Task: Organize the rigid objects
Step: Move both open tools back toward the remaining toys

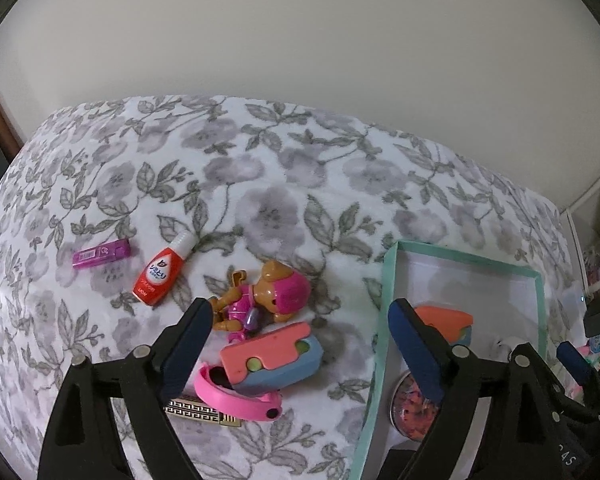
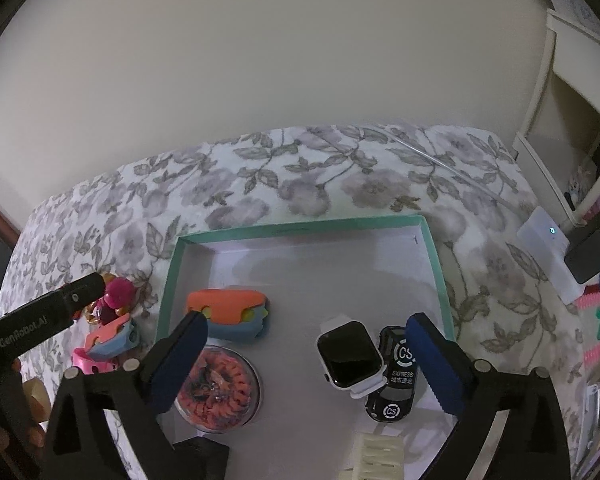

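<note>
Left gripper (image 1: 300, 344) wide open, nothing gripped, over orange-blue toy (image 1: 272, 360) and pink doll (image 1: 260, 300) on floral blanket (image 1: 260, 184), just left of teal box rim (image 1: 384, 292). Right gripper (image 2: 306, 360) wide open, empty, above box interior: smartwatch (image 2: 350, 354) touching black toy car (image 2: 394, 376), bead dish (image 2: 218, 388) near front. Box's far half bare; red bottle (image 1: 160, 272) and purple case (image 1: 102, 253) lie apart w/ room around.

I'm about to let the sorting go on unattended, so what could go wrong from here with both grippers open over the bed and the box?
1. The orange-and-blue toy leans on the pink band and touches the doll; the left gripper closing there may drag a neighbour along.
2. The smartwatch overlaps the black toy car; another drop from the right gripper could knock them.
3. The soft blanket may tip the teal box.
</note>
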`<state>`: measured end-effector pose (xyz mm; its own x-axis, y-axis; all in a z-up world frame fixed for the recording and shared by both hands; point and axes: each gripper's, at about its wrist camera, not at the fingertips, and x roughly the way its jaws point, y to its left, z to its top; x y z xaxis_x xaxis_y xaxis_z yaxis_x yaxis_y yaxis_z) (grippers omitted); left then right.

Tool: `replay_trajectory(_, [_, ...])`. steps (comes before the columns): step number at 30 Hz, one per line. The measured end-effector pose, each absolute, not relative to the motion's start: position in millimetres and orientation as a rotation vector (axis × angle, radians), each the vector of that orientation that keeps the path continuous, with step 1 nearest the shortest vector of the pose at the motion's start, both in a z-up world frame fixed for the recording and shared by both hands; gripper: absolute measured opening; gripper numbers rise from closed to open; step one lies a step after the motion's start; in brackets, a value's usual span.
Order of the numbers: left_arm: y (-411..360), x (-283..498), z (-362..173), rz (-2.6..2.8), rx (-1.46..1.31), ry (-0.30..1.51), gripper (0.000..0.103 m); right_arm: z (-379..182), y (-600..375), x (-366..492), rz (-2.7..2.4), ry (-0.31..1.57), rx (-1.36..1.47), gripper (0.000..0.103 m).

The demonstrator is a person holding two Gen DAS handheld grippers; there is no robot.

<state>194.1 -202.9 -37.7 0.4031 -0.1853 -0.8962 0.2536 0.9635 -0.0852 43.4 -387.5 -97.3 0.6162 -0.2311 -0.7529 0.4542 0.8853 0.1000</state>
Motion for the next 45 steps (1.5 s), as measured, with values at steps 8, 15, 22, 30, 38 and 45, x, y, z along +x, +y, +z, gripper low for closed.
replay_trajectory(8, [-189.5, 198.3, -30.5, -0.268, 0.06, 1.101, 0.095, -98.2, -377.7, 49.4, -0.394, 0.812, 0.259, 0.103])
replay_trajectory(15, [-158.9, 208.0, -20.2, -0.228, 0.014, 1.086, 0.096, -95.2, -363.1, 55.6, -0.373, 0.771, 0.246, 0.103])
replay_trajectory(22, [-114.9, 217.4, -6.7, -0.169, -0.019, 1.057, 0.096, -90.1, -340.3, 63.1, -0.291, 0.723, 0.219, 0.103])
replay_trajectory(30, [-61.6, 223.3, 0.2, -0.085, -0.09, 1.06, 0.096, -76.7, -303.6, 74.2, -0.174, 0.7, 0.218, 0.103])
replay_trajectory(38, [-50.7, 213.1, -22.5, -0.043, -0.12, 1.167, 0.096, -89.7, -250.9, 91.9, -0.064, 0.765, 0.144, 0.103])
replay_trajectory(45, [-48.6, 196.8, -48.0, 0.016, -0.148, 1.25, 0.096, -116.3, -218.0, 102.4, -0.008, 0.856, 0.078, 0.102])
